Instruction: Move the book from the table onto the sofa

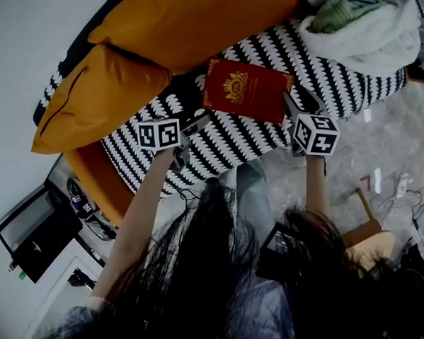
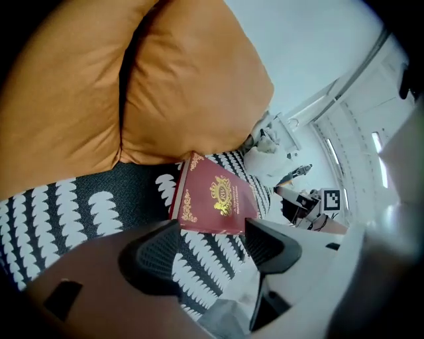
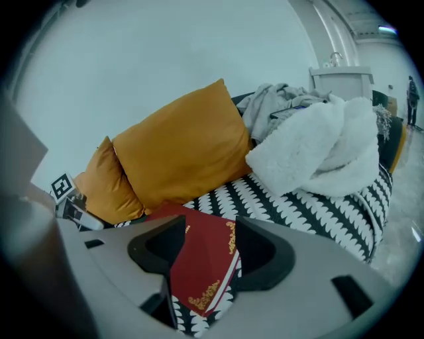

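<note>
A: Where does the book sit now?

B: Flat and cover-up on the patterned sofa seat. The large orange cushion is just behind the book, so it rests where the seat is bare and well supported.

A: And the two grippers?

B: They flank the book. The left gripper is just short of the book's near edge with its jaws wide apart, and only seat fabric shows between them. The right gripper is at the book's opposite side with its jaws spread too, straddling one corner of the cover.

A: Is the right one pinching that corner?

B: Probably not. The pads seem to stand clear of the cover, though its own view is steep enough that a light touch cannot be ruled out.

A: Why one on each side?

B: A wide, flat hardback is easier to steady from two edges, so that is likely the reason. The fluffy white blanket lies well beyond the book's right side, out of the way. Judging from how the book lies, the placing looks as good as done.
</note>
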Available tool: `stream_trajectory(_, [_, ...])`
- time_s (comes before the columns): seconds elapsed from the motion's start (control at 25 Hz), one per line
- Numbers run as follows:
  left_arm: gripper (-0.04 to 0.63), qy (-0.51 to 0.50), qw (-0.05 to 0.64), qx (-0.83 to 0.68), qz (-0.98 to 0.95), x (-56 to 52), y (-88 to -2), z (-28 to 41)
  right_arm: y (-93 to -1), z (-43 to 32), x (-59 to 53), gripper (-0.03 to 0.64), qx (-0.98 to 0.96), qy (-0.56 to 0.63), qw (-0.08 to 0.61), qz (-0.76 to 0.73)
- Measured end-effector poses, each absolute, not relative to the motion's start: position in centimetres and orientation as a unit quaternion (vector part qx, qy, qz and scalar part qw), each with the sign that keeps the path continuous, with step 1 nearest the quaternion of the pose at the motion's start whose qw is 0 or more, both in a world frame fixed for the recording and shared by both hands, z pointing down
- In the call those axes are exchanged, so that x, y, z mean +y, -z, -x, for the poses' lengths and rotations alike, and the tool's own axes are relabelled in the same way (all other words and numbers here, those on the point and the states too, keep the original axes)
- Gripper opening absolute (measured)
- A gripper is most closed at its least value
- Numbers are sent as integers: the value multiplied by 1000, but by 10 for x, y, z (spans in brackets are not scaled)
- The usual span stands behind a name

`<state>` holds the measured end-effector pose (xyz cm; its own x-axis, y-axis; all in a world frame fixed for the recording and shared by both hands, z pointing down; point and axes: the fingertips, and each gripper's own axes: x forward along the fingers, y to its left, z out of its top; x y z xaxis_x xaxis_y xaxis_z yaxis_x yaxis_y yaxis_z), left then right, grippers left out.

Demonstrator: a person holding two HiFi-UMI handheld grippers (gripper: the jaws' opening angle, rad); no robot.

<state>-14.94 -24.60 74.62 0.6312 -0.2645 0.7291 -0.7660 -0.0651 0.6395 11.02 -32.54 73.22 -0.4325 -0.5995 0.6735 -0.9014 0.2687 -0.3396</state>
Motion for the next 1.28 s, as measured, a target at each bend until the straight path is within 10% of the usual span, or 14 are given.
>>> stream_trajectory(1.28, [310, -110, 399, -317, -854, -129, -468, 150, -458, 21, -135, 147, -792, -390, 99, -460])
